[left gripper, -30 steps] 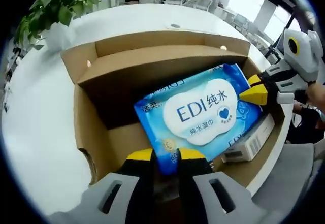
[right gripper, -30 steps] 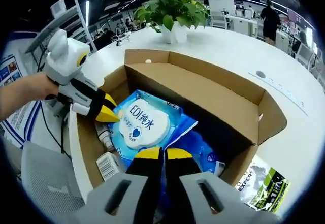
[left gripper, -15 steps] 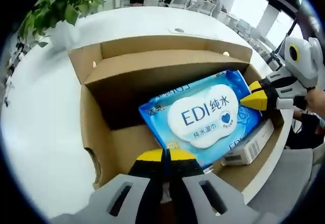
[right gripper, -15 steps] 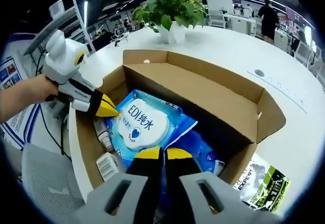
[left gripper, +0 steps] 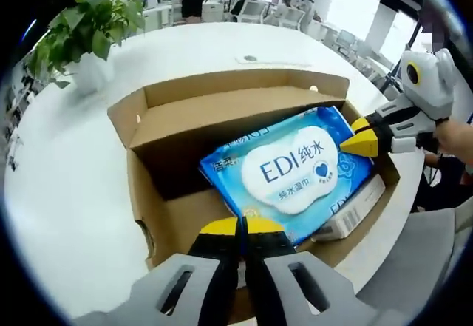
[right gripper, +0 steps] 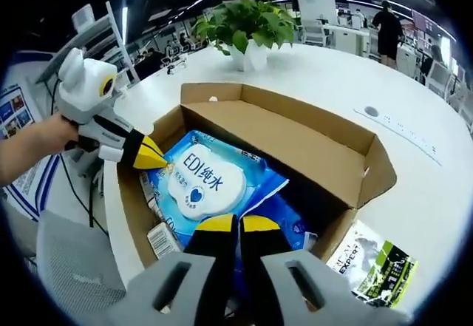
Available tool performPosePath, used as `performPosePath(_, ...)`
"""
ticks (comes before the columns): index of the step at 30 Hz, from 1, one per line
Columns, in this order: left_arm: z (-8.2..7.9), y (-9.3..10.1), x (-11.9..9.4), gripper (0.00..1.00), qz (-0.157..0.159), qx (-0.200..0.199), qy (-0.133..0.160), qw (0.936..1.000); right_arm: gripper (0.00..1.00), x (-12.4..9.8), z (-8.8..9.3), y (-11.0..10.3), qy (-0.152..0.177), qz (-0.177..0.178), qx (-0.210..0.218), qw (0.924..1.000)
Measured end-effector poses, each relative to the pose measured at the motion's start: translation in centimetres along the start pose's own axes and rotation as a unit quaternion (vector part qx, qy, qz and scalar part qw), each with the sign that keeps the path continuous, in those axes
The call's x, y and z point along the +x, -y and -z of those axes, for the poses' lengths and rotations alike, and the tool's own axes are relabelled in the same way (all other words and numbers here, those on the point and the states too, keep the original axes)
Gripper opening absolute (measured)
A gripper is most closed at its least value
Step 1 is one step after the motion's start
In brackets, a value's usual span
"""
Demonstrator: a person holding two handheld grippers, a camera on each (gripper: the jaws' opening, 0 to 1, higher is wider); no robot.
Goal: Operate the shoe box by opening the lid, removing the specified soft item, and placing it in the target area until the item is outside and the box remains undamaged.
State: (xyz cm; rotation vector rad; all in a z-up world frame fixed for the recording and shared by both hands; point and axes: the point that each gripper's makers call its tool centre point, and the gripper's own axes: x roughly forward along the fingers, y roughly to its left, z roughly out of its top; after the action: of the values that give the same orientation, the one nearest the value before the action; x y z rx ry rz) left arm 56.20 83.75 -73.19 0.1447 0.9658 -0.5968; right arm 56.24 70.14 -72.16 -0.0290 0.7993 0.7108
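Lifting stage, judged mid-task: lid step done, item grabbed, not out yet.

Left gripper view, left to right: green leafy plant in a white pot (left gripper: 87, 41) at the far left on the round white counter (left gripper: 52, 215). Brown cardboard shoe box (left gripper: 148, 215) in the middle, flaps open. Blue and white soft wet-wipes pack printed "EDI" (left gripper: 292, 171) lies tilted inside, one end raised toward the box's near rim. Left gripper (left gripper: 242, 228), yellow-tipped, has its jaws drawn together on the pack's near edge. A small white carton with a barcode (left gripper: 353, 211) sits in the box beside and partly under the pack. Right gripper (left gripper: 360, 137) comes in at the far right, tips pressed on the pack's opposite corner.

Right gripper view, left to right: the left gripper (right gripper: 153, 159) held by a hand, tips at the pack (right gripper: 199, 182) edge; the right gripper (right gripper: 238, 226) narrow, pinching the blue wrapper. A green and white printed leaflet (right gripper: 377, 270) lies on the counter just beside the box's right end.

Left to do: raise the pack clear of the box walls, carry it over, set it in the target area, which I cannot make out. Box looks undamaged.
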Motion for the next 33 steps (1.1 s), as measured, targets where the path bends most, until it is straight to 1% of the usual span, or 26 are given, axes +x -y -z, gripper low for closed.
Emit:
performPosePath(4,-0.6,0.5,-1.0,0.0,0.001,-0.001,0.012,0.9999,0.0,-0.9,-0.3,-0.2,0.009,-0.001,0.007,0.9999)
performPosePath(11,-1.0,1.7,-1.6,0.0,0.001,0.01,0.023,0.9997,0.0,-2.3,-0.4,0.0,0.016,0.003,0.005,0.9999)
performPosePath(17,-2.3,2.9,-2.3,0.0,0.006,0.02,0.036,0.9991,0.0,-3.8,-0.6,0.5,0.023,0.009,0.007,0.9997)
performPosePath(19,-3.0,3.5,-2.6,0.0,0.009,0.023,0.042,0.9988,0.0,-4.3,-0.7,0.8,0.026,0.012,0.009,0.9995)
performPosePath(25,-4.4,5.2,-2.9,0.0,0.019,0.036,0.052,0.9978,0.0,-6.3,-0.6,1.8,0.033,0.024,0.015,0.999)
performPosePath(30,-5.6,7.2,-2.8,0.0,0.034,0.043,0.058,0.9968,0.0,-8.0,-0.1,3.0,0.036,0.035,0.021,0.9985)
performPosePath(33,-6.0,8.3,-2.6,0.0,0.041,0.049,0.058,0.9962,0.0,-8.9,0.3,3.7,0.035,0.04,0.027,0.9982)
